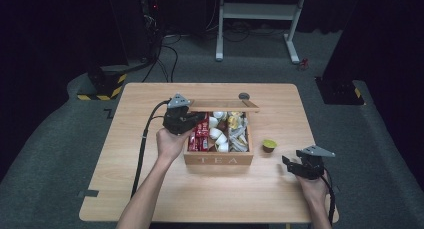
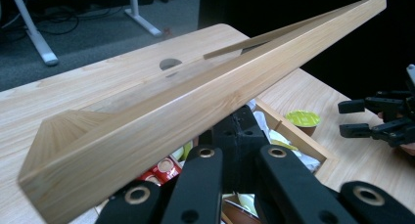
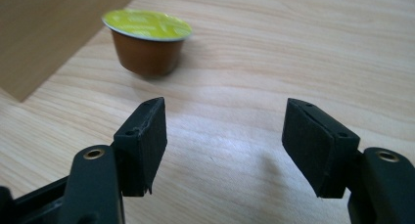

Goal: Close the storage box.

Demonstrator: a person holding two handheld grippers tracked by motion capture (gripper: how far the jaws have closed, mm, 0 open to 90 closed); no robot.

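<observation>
Your left gripper (image 2: 235, 136) has its black jaws closed on the lower edge of the wooden lid (image 2: 195, 111), which slants up across the frame from lower left to upper right. Beneath it lies the open tea box (image 2: 293, 136), with red packets (image 2: 159, 171) and pale capsules inside. Just beyond the box's side, a green-topped capsule (image 2: 303, 120) stands on the bench (image 2: 73, 94). Your right gripper (image 2: 355, 119) hovers near the bench's right edge, jaws apart.

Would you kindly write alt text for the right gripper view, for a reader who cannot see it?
The right gripper holds its two black jaws open and empty just above a light wooden table. Ahead of them, apart from the jaws, a brown capsule with a yellow-green lid stands beside the wooden box wall.
</observation>
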